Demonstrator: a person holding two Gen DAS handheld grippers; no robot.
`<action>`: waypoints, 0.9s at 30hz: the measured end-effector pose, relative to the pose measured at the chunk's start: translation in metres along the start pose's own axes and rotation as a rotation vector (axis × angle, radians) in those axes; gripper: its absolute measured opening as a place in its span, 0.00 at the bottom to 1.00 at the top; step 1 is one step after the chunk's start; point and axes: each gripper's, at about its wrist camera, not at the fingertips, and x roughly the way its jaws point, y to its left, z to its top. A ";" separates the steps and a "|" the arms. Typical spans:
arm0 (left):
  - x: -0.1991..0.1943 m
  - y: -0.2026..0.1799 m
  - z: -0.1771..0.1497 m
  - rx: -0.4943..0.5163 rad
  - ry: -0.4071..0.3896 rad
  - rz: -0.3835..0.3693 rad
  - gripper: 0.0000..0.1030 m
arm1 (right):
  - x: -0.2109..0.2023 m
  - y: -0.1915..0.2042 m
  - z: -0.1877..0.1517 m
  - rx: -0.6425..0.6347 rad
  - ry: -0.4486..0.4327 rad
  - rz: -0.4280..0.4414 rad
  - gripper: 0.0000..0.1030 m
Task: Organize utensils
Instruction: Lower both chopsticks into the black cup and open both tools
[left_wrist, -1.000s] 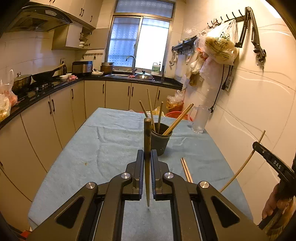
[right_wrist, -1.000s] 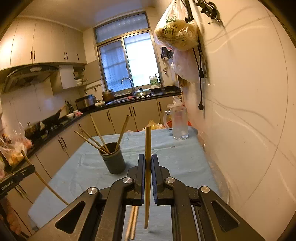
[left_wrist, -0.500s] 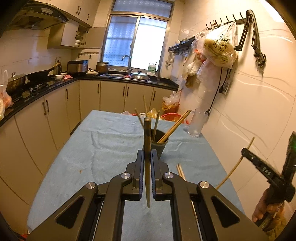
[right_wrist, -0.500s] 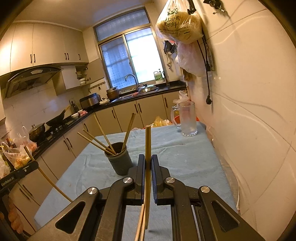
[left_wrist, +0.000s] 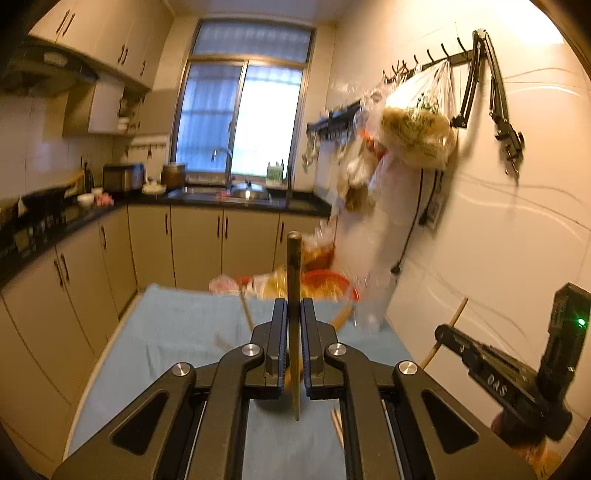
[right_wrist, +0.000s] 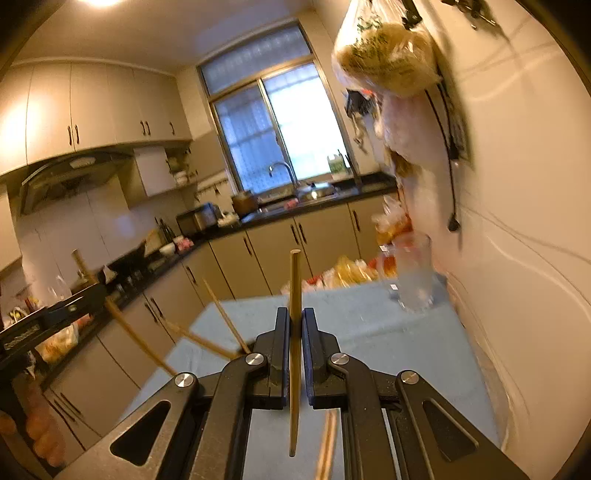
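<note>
Left gripper (left_wrist: 294, 325): clenched on 1 dark chopstick (left_wrist: 294, 266), held upright between the fingers.
Right gripper (right_wrist: 295, 328): clenched on 1 pale chopstick (right_wrist: 295, 288), also upright.
Loose chopsticks (right_wrist: 327, 443): blurred, lying on the blue tablecloth (right_wrist: 369, 332) just under the right gripper.
Holder: hidden behind the fingers; only leaning sticks (right_wrist: 225, 317) show.
Glass jug (right_wrist: 413, 273): far right on the table, beside the wall.
</note>
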 end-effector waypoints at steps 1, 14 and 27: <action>0.008 -0.003 0.008 0.011 -0.019 0.007 0.06 | 0.003 0.003 0.005 0.002 -0.011 0.005 0.07; 0.115 0.009 0.034 0.014 0.034 0.090 0.06 | 0.077 0.043 0.032 -0.018 -0.130 0.023 0.07; 0.153 0.015 0.004 0.012 0.152 0.100 0.06 | 0.140 0.030 -0.003 0.008 0.040 0.017 0.07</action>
